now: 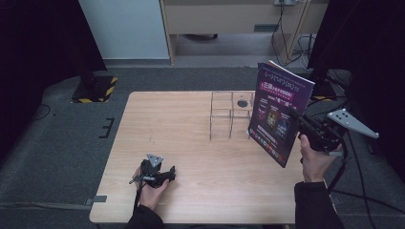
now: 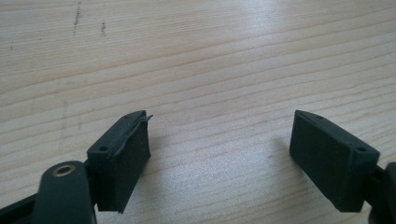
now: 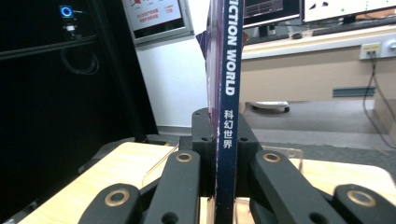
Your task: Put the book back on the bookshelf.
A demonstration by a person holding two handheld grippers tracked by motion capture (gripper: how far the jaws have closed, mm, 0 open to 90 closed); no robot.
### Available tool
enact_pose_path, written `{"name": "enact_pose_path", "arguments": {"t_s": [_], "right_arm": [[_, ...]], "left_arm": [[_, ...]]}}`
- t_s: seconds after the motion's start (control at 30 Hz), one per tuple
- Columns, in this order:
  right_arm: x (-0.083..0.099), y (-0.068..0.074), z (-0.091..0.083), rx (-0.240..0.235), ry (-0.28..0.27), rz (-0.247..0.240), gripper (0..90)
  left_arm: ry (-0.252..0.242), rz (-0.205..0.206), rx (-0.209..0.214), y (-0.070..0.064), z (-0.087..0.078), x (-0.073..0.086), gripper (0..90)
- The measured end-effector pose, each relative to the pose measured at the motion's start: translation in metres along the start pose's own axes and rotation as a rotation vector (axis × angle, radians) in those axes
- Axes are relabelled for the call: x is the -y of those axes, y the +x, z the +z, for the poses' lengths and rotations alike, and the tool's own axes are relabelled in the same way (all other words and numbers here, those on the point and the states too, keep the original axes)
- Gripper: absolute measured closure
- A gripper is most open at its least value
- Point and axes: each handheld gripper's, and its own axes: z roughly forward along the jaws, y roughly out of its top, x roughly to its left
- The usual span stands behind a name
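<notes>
Right gripper (image 1: 305, 125) is holding the magazine (image 1: 278, 114) clear of the worktop (image 1: 181, 124), at the right edge, just beside the clear acrylic rack (image 1: 230, 114). Magazine is standing on edge, cover facing the high camera, long axis running up and slightly tilted. Rack is lying directly to the left of the magazine, so the right hand (image 1: 313, 160) is by far the nearer one; judging the coming move as a leftward carry into one of the rack's upright slots, spine kept vertical.

Right gripper view: jaws are closing hard on the spine of the magazine (image 3: 227, 107), pads (image 3: 201, 140) pressing both sides, gap no wider than the spine itself. Spine is running straight up the centre of the frame, lettering readable, so grip appears square, no visible skew.

Left gripper (image 1: 155, 174) is resting low near the front-left of the worktop, well apart from rack and magazine. Left gripper view: jaws are standing wide apart over bare wood (image 2: 210, 70), holding nothing, touching nothing visible.

Risk noted: the rack looks light, and the lower cover edge may be catching a partition on entry. Left gripper too far off to steady it at pres.
</notes>
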Motion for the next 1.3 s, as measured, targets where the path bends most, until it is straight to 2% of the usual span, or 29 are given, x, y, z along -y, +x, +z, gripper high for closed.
{"name": "enact_pose_path", "arguments": {"t_s": [0.2, 0.33, 0.47, 0.8, 0.93, 1.07, 1.3], "right_arm": [[-0.006, -0.005, -0.001, 0.033, -0.014, -0.013, 84.3], [-0.008, -0.01, 0.003, 0.057, -0.025, -0.013, 84.3], [-0.008, -0.014, 0.01, 0.089, -0.035, -0.037, 84.2], [0.005, -0.028, 0.039, 0.143, -0.059, -0.047, 84.2], [0.012, -0.033, 0.052, 0.161, -0.052, -0.046, 84.2], [0.018, -0.037, 0.065, 0.187, -0.046, -0.064, 84.2], [0.027, -0.043, 0.084, 0.207, -0.049, -0.063, 84.1]], "left_arm": [[0.011, -0.013, -0.009, 0.001, 0.001, -0.001, 12.9], [0.013, -0.019, -0.013, 0.001, 0.002, -0.001, 11.2], [0.013, -0.021, -0.015, 0.001, 0.002, -0.001, 10.7], [0.016, -0.019, -0.017, 0.001, 0.002, -0.001, 10.1], [0.015, -0.02, -0.017, 0.001, 0.002, -0.001, 10.0], [0.015, -0.02, -0.017, 0.001, 0.002, -0.001, 10.0], [0.016, -0.019, -0.017, 0.001, 0.002, -0.001, 10.0]]}}
